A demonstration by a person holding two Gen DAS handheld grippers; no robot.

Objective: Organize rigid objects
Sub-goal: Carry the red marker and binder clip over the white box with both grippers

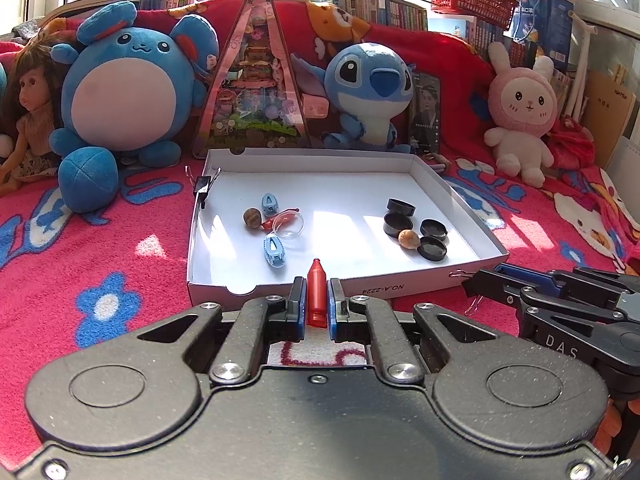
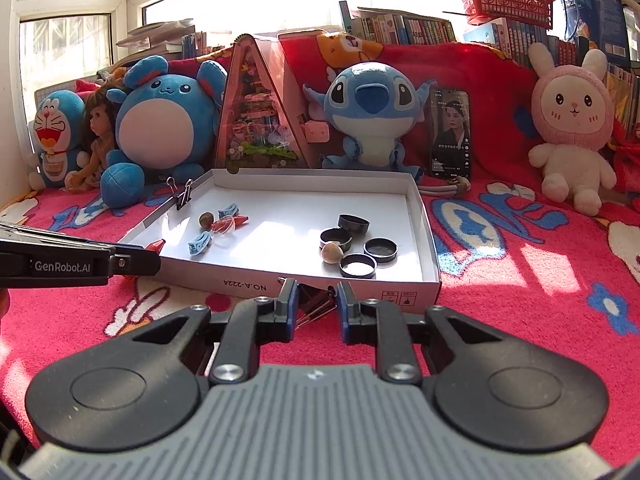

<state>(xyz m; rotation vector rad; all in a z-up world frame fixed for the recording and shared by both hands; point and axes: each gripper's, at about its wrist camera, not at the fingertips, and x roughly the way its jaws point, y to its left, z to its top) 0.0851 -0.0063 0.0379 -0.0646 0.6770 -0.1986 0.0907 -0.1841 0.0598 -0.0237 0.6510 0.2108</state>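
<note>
One red crayon-shaped plastic piece (image 1: pixel 317 296) clamped in left gripper (image 1: pixel 317 300), long axis pointing far toward shallow white cardboard tray (image 1: pixel 400 286); right gripper (image 2: pixel 317 304) held part-open, empty, near tray's right corner.

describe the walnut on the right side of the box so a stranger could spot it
Find the white box on the red blanket. At its right end lies a cluster of four black caps. The walnut sits among them, the only pale tan, rounded thing there.

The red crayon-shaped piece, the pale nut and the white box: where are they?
red crayon-shaped piece (image 1: pixel 317 296), left wrist view, mid-body.
pale nut (image 1: pixel 409 239), left wrist view, its centre.
white box (image 2: pixel 248 280), right wrist view, front wall.
</note>
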